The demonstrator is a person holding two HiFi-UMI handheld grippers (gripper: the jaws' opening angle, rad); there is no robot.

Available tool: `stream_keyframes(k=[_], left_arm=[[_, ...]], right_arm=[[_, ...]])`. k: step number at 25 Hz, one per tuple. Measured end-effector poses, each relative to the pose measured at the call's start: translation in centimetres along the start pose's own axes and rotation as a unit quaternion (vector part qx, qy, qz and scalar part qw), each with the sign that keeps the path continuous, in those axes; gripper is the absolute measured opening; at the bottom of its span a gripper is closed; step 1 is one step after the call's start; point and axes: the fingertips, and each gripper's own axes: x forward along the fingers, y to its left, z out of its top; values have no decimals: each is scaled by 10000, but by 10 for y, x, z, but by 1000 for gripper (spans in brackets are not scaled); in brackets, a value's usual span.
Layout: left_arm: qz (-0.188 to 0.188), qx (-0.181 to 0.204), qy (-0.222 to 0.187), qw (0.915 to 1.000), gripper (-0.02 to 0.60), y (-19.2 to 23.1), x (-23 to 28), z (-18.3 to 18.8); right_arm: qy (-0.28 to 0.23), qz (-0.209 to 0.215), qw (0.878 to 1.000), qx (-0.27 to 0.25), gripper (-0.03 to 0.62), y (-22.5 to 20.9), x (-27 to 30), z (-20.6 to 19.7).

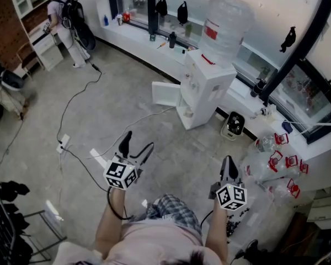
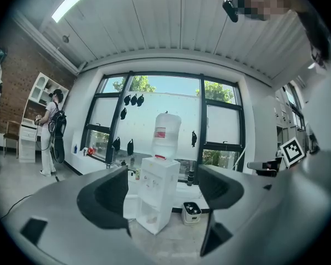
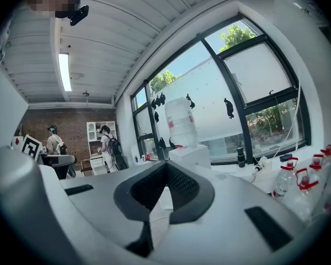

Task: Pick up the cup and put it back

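A: Left gripper (image 2: 163, 191) was spread wide with nothing in it, just the water dispenser (image 2: 154, 195) showing way off through the gap. Right gripper (image 3: 166, 167) had its jaws pressed together, empty too. Both were held level out in front of the person.

B: So where was the cup? I couldn't find it anywhere.

A: Same, honestly. No view showed one clearly. The dispenser stood well apart across the floor (image 1: 127, 87) with its little door (image 1: 165, 94) hanging open, and anything in there was too small to make out. My guess is the cup sat at the dispenser.

B: So it read as the approach step, pickup not yet started?

A: Yeah, I'd say so. Next move called for closing the distance to the dispenser, spotting the cup, and lining the open left jaws around it before squeezing. Right one would've needed opening first if it was meant to grab.
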Motion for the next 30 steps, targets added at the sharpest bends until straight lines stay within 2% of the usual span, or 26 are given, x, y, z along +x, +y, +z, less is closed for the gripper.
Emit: stream_keyframes(k=[8,16,23,30], left_arm=[[33,29,88,10000,383,25,10,-2],[132,174,80,9997,383,60,45,-1],[132,202,65,9997,383,111,101,-3],[47,174,123,9998,383,167,202,10]], right_arm=[[8,-31,10000,-3,17,5,23,-1],[11,53,10000,-39,17,8,80,-1],[42,99,9998,-180,17,10,168,-6],[125,87,9998,-161,17,8,286,-1]])
